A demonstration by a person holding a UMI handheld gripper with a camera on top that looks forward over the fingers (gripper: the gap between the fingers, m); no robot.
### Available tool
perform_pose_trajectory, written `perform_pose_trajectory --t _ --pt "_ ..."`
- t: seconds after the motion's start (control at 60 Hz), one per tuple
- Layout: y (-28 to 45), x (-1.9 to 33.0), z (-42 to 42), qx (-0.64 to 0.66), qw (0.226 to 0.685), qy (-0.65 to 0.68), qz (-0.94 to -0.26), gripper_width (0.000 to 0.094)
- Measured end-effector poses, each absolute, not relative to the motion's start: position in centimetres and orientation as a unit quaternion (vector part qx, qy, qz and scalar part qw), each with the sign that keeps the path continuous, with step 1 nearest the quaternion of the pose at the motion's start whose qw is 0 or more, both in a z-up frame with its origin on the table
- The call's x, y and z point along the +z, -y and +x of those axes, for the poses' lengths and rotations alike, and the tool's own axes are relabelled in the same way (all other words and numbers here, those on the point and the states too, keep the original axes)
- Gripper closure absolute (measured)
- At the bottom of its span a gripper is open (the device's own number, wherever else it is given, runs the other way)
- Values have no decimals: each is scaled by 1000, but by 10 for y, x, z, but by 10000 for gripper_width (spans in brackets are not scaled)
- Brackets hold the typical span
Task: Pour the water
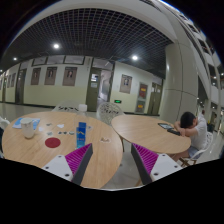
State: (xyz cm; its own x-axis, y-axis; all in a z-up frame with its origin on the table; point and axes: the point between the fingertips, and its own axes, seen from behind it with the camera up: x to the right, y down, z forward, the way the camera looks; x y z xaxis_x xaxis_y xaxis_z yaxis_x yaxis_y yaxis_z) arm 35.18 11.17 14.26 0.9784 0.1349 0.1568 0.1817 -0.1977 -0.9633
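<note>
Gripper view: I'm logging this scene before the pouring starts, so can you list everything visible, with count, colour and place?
Round table: one, light wood, just ahead of the gripper, to the left.
Second round table: one, light wood, beyond the right finger.
Red disc: one, red, flat on the near table.
Blue container: one, blue with a pink part, upright on the near table, just ahead of the left finger.
Small pale items: a few, bluish and white, at the near table's far side; too small to identify.
Person: one, light top, seated at the second table.
Framed pictures: several, dark, on the back wall.
Gripper: one, magenta pads, fingers open, holding nothing.
</note>
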Motion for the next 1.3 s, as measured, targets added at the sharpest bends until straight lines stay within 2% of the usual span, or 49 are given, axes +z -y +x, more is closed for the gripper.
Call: perform_pose_trajectory --t 0.017,0.15,0.25,0.65,0.883,0.933,0.95,1.017,1.117,1.233,1.3 --pt "-128 136 363 -17 626 104 -773 106" --pt "-131 125 342 -3 620 117 -776 106" --pt "-118 134 326 6 622 139 -771 103" --pt "-212 82 230 57 607 169 -774 104" --pt "-280 87 199 55 641 159 -749 122" --pt "-288 88 192 58 645 159 -745 168" --pt "-289 89 192 58 646 158 -744 155" --pt "-295 90 197 45 651 151 -743 476" --pt "-297 89 204 48 652 115 -748 506" --pt "-297 87 207 53 650 101 -751 606" --pt "-294 87 207 29 647 111 -754 616"
